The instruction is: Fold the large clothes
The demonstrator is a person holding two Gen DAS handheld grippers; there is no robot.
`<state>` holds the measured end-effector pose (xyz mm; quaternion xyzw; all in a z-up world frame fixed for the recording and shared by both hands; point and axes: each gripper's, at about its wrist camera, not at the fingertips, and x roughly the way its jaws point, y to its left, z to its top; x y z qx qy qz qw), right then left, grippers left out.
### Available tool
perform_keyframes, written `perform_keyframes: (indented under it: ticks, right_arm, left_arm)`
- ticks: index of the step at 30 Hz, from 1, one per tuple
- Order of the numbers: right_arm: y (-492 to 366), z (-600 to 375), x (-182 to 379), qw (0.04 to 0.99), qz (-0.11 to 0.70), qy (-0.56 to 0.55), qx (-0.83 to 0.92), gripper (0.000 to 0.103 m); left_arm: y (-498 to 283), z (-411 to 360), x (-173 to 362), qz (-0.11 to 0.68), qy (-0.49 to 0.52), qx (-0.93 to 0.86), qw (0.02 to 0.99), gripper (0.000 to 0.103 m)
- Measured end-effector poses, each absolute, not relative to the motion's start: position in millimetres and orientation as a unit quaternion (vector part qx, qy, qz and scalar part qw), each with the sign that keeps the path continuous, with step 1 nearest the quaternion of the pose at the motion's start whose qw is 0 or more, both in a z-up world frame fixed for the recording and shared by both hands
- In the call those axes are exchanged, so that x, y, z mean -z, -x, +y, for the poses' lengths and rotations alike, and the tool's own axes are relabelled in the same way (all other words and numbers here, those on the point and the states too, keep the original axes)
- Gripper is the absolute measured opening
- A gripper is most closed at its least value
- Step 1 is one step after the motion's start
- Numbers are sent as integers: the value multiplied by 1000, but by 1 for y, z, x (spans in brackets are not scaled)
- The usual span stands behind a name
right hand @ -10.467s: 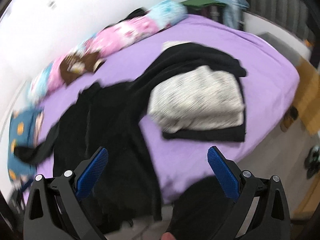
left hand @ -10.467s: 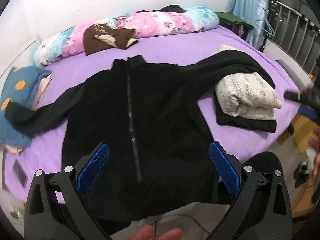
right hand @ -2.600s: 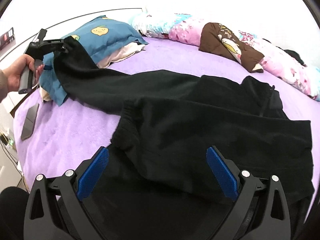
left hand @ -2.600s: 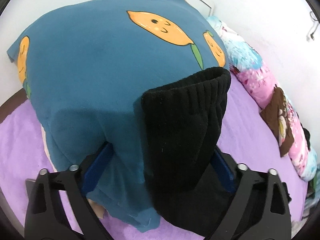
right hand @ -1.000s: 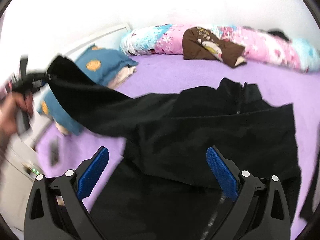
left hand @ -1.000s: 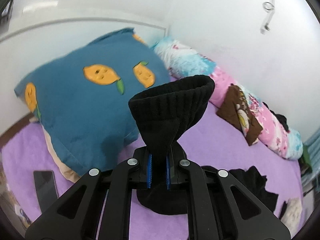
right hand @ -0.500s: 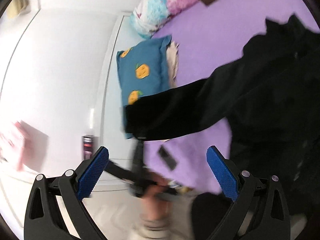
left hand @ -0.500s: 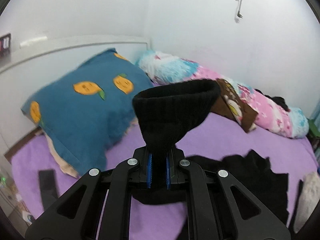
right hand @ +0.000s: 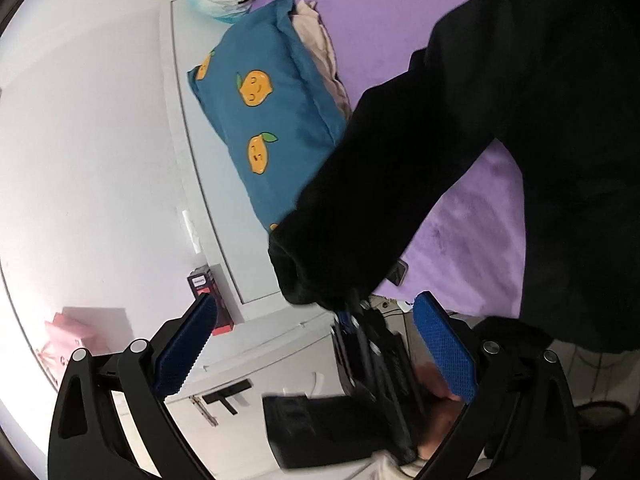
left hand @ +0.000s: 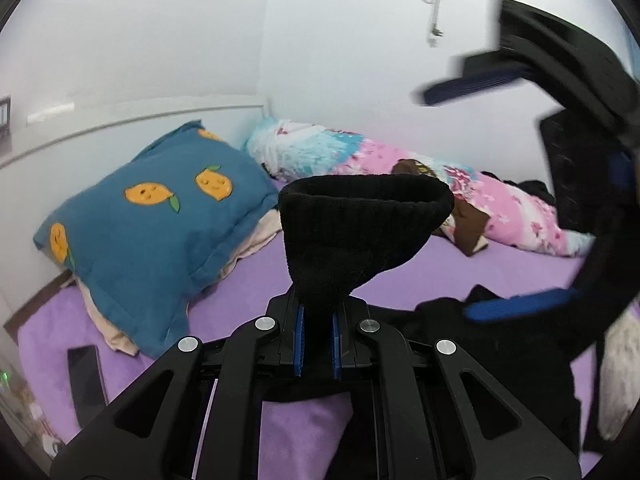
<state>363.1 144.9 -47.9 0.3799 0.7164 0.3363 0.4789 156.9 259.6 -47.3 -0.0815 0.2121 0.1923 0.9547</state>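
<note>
Lifted off the lemon pillow (left hand: 152,232) since 2.6 s ago, the black jacket's sleeve cuff (left hand: 360,232) is riding pinched in the left gripper (left hand: 317,336) jaws above the purple bed (left hand: 460,276), w/ the jacket body (right hand: 560,140) trailing across it. Right gripper (right hand: 316,352), jaws spread and empty, is now swinging in close. Best bet: keep the sleeve taut & lay it straight across the chest.

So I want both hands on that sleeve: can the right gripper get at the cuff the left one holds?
Probably yes: the right gripper is open, close to the cuff pinched in the left gripper, nothing between them.
</note>
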Motion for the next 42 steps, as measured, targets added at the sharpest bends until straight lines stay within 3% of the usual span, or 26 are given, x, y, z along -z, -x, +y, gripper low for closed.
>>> perform_keyframes:
  ticks: [4, 5, 6, 8, 13, 18, 21, 22, 23, 24, 29, 42]
  right_arm:
    - [-366, 146, 42, 499, 715, -365, -326, 96]
    - [-367, 147, 42, 505, 714, -360, -324, 91]
    - [-368, 148, 42, 513, 714, -350, -322, 73]
    - [-371, 151, 40, 528, 715, -325, -323, 54]
    - [-374, 140, 41, 536, 709, -316, -331, 46]
    - [-374, 121, 33, 565, 687, -303, -343, 31]
    - [-374, 108, 25, 578, 670, -298, -358, 29]
    - [-375, 101, 23, 577, 666, -304, -362, 29]
    - [-378, 96, 21, 578, 661, -310, -365, 29]
    - [-380, 89, 18, 581, 654, -316, -367, 29]
    - [-394, 42, 2, 583, 629, -339, -387, 29]
    - [-419, -114, 9, 632, 592, -314, -389, 29]
  left_arm:
    - [-153, 239, 50, 201, 57, -181, 961, 9]
    - [-152, 236, 50, 200, 54, -180, 962, 9]
    - [-151, 231, 50, 198, 48, -176, 963, 9]
    - [-150, 222, 50, 197, 40, -170, 965, 9]
    - [-149, 210, 50, 197, 29, -164, 966, 9]
    - [-150, 193, 47, 197, 25, -149, 969, 9]
    - [-149, 182, 42, 193, 27, -138, 971, 15]
    - [-148, 179, 41, 193, 27, -134, 972, 22]
    - [-147, 176, 40, 191, 26, -130, 973, 38]
    - [-144, 172, 38, 186, 28, -122, 975, 43]
    - [-134, 162, 38, 180, 60, -69, 979, 54]
    - [-137, 190, 69, 210, 152, -43, 965, 58]
